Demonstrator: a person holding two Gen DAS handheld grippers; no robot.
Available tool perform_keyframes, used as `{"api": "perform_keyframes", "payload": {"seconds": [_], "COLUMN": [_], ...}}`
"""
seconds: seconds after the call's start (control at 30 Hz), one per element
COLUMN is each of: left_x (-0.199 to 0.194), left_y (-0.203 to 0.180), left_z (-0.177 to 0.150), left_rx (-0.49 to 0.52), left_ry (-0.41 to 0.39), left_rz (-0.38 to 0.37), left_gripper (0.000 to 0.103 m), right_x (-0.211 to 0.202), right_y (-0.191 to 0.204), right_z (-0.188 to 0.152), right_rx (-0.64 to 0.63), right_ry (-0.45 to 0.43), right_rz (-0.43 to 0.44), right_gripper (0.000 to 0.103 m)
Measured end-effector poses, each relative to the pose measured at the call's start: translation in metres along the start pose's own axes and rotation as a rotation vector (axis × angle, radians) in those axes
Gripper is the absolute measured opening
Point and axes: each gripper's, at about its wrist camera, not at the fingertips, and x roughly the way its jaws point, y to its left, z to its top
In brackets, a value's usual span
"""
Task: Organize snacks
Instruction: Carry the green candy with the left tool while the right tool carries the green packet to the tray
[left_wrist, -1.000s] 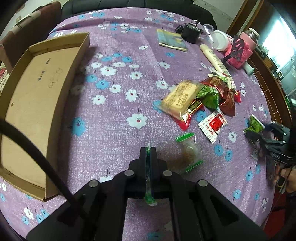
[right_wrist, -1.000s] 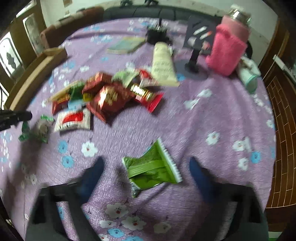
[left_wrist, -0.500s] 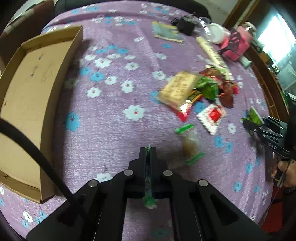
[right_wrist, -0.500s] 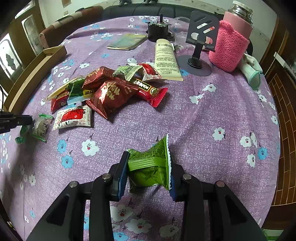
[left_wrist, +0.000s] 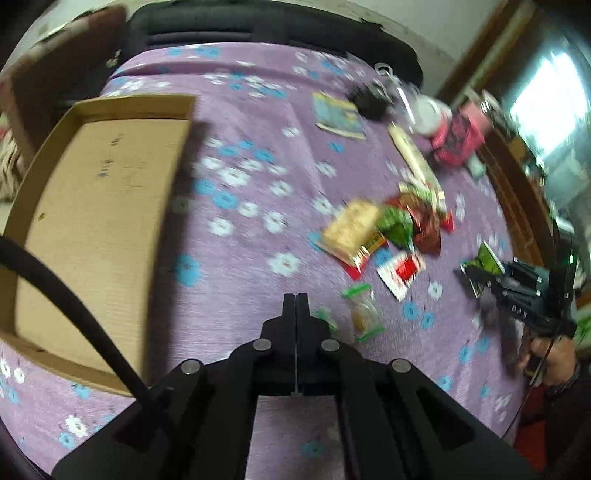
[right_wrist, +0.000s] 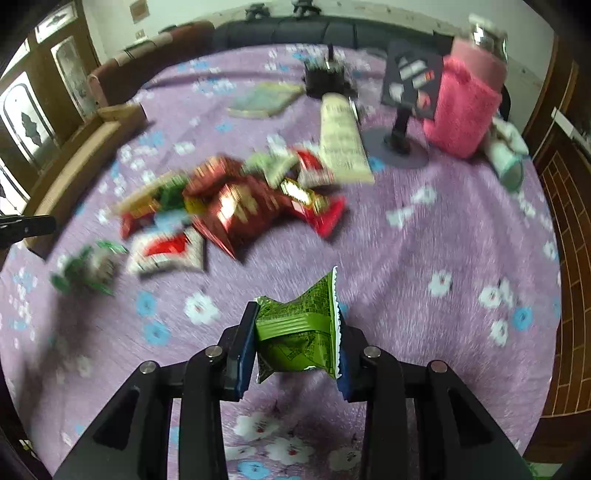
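My right gripper (right_wrist: 295, 334) is shut on a green snack packet (right_wrist: 299, 328) and holds it above the purple flowered tablecloth; it also shows in the left wrist view (left_wrist: 484, 264). My left gripper (left_wrist: 296, 301) is shut; a bit of green wrapper (left_wrist: 327, 317) shows just right of its jaws, and I cannot tell if it is held. A clear packet with green ends (left_wrist: 364, 312) lies on the cloth just right of it. A pile of red, green and yellow snack packets (right_wrist: 236, 203) lies mid-table. An open cardboard tray (left_wrist: 92, 221) sits at the left.
At the far side stand a pink-sleeved bottle (right_wrist: 465, 107), a black phone stand (right_wrist: 406, 92), a cream tube (right_wrist: 341, 140), a booklet (left_wrist: 338, 116) and a small black object (right_wrist: 327, 75). A dark sofa (left_wrist: 258, 26) lies beyond the table.
The right gripper has lifted the green packet off the cloth. The left gripper has moved up and back; the green wrapper strip no longer shows between its jaws. Both views are motion-blurred.
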Motion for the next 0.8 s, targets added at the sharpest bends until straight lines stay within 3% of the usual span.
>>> {"api": "perform_keyframes", "payload": {"seconds": [0.23,0.37,0.5,0.63,0.7,0.73,0.77,0.8], "left_x": [0.025,0.044,0.046,0.051,0.06,0.063,0.062,0.062], "left_y": [-0.027,-0.035,-0.044,-0.051,-0.046,-0.044,-0.044,-0.043], "left_z": [-0.02,-0.028,-0.031,-0.037,-0.038,-0.039,-0.04,-0.039], "left_rx": [0.124,0.189,0.263,0.307,0.285,0.273,0.28,0.282], "left_ry": [0.119,0.136,0.126,0.136,0.167,0.181,0.156,0.154], "left_rz": [0.006,0.066,0.095,0.1,0.097,0.095,0.109,0.133], "left_gripper": [0.0,0.005,0.054,0.061,0.059,0.053,0.046,0.03], "right_x": [-0.006,-0.009,-0.012,-0.012,-0.012,-0.012,-0.012,-0.012], "right_y": [0.017,0.021,0.02,0.018,0.018,0.019,0.019,0.019], "right_z": [0.012,0.01,0.006,0.002,0.001,0.001,0.001,0.001], "right_rx": [-0.029,-0.042,-0.037,-0.03,-0.028,-0.028,-0.028,-0.027], "right_ry": [-0.009,-0.007,-0.006,-0.002,0.0,-0.001,-0.001,-0.002], "right_rz": [0.015,0.017,0.016,0.02,0.023,0.024,0.025,0.026], "right_gripper": [0.035,0.035,0.035,0.035,0.035,0.035,0.035,0.035]}}
